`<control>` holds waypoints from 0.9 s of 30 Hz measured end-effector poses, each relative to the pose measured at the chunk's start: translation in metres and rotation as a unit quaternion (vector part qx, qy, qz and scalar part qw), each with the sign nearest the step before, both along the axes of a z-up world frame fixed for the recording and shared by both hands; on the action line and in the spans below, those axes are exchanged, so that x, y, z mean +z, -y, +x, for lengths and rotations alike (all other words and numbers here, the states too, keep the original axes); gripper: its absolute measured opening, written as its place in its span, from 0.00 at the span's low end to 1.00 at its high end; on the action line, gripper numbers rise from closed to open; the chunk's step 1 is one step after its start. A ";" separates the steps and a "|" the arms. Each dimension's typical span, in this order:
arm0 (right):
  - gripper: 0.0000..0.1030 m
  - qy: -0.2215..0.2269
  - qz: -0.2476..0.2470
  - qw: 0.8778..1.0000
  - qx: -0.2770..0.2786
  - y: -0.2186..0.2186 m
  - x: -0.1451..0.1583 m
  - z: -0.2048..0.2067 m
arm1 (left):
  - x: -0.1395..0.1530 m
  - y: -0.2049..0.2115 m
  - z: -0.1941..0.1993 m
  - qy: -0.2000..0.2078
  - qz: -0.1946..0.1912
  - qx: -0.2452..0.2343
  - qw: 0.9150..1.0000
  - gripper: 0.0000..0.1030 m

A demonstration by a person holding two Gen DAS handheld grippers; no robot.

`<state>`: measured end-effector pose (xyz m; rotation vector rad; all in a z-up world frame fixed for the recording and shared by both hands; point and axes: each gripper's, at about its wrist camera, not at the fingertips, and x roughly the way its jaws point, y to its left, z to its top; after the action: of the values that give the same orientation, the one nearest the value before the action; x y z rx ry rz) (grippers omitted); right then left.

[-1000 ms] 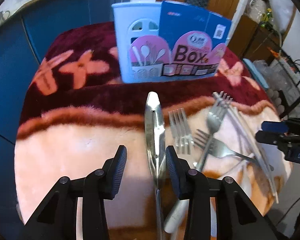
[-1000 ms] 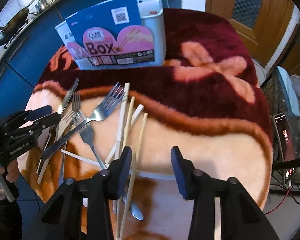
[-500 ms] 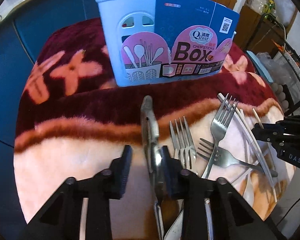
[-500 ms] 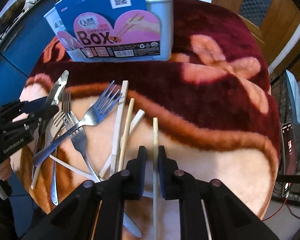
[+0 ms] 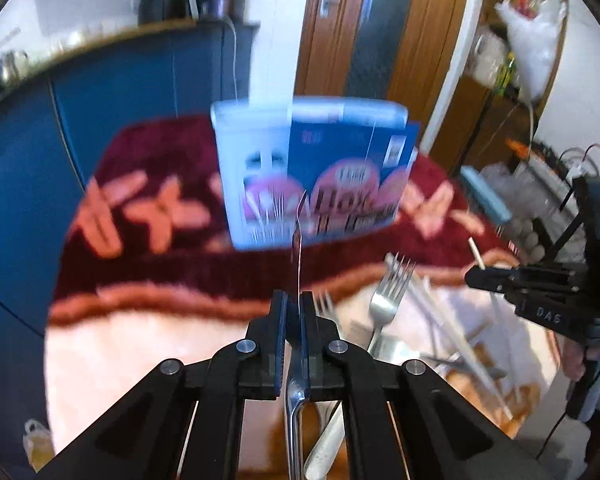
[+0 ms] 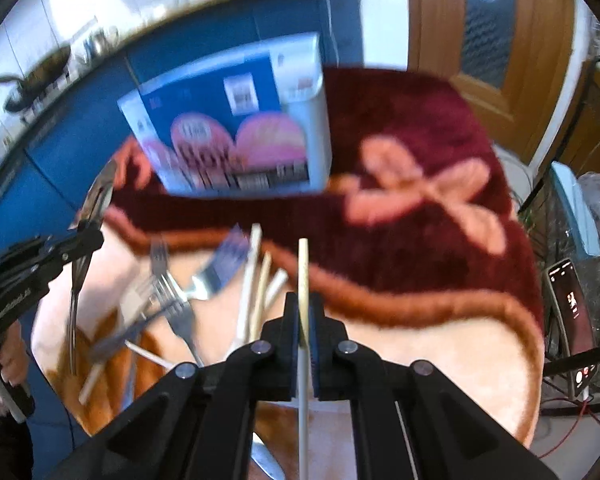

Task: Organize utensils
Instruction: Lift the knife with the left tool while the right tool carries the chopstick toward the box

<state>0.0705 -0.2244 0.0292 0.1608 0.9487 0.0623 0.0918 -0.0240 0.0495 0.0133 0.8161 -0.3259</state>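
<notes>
A: What is the biggest thing here, and where does it stand?

B: The worktop [image 6: 440,344] under a red and peach blanket; at twelve o'clock on it stands the blue utensil box [image 5: 260,184], upright with its open top up, I think so that things can drop in from above.

A: And the loose utensils?

B: The forks [image 5: 392,288] and pale chopsticks [image 6: 256,280] lie mixed at about three o'clock from the left gripper [image 5: 294,312]; not yet sorted.

A: What do the fingers hold?

B: The left ones are clamped on a table knife [image 5: 299,236], edge-on and pointing at the box; the right gripper [image 6: 303,320] is clamped on one chopstick [image 6: 303,268], its tip toward twelve o'clock, probably ready for the box too.
</notes>
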 end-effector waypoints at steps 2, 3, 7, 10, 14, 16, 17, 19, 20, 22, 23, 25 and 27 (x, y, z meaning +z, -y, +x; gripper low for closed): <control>0.05 0.031 0.003 1.000 -0.004 -0.002 0.009 -0.005 | 0.015 -0.003 -0.005 0.029 -0.006 0.007 1.000 0.06; 0.05 0.044 0.003 0.999 -0.005 -0.003 0.013 -0.007 | 0.023 -0.004 -0.007 0.046 -0.010 0.012 0.999 0.06; 0.05 0.114 0.007 0.993 -0.007 -0.007 0.040 -0.009 | 0.052 -0.011 -0.011 0.120 -0.016 0.034 0.992 0.06; 0.05 0.161 0.008 0.987 -0.010 -0.010 0.060 -0.008 | 0.070 -0.016 -0.005 0.144 -0.035 0.047 0.988 0.06; 0.05 0.222 -0.012 0.975 -0.010 -0.014 0.090 -0.002 | 0.091 -0.022 0.016 0.161 -0.063 0.073 0.982 0.06; 0.05 0.247 -0.024 0.969 -0.008 -0.014 0.106 0.007 | 0.100 -0.025 0.030 0.170 -0.074 0.084 0.979 0.06; 0.05 0.254 -0.028 0.967 -0.010 -0.013 0.109 0.008 | 0.103 -0.025 0.037 0.174 -0.080 0.086 0.978 0.06; 0.05 0.268 -0.023 0.963 -0.012 -0.010 0.120 0.018 | 0.110 -0.024 0.049 0.185 -0.090 0.088 0.975 0.06; 0.05 0.274 -0.019 0.961 -0.015 -0.009 0.123 0.020 | 0.115 -0.023 0.054 0.191 -0.088 0.093 0.973 0.06; 0.05 0.283 -0.013 0.959 -0.018 -0.007 0.128 0.027 | 0.122 -0.022 0.062 0.205 -0.090 0.098 0.970 0.06; 0.05 0.289 -0.012 0.957 -0.022 -0.006 0.130 0.030 | 0.125 -0.021 0.065 0.209 -0.092 0.100 0.968 0.06; 0.05 0.299 -0.011 0.954 -0.024 -0.005 0.131 0.037 | 0.132 -0.020 0.073 0.224 -0.096 0.109 0.964 0.06; 0.05 0.302 -0.015 0.953 -0.027 -0.005 0.131 0.043 | 0.137 -0.017 0.080 0.240 -0.094 0.115 0.959 0.06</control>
<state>0.1131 -0.2195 0.1600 0.1290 0.3327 0.0424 0.1716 -0.0066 0.1861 -0.1732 0.2978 -0.1666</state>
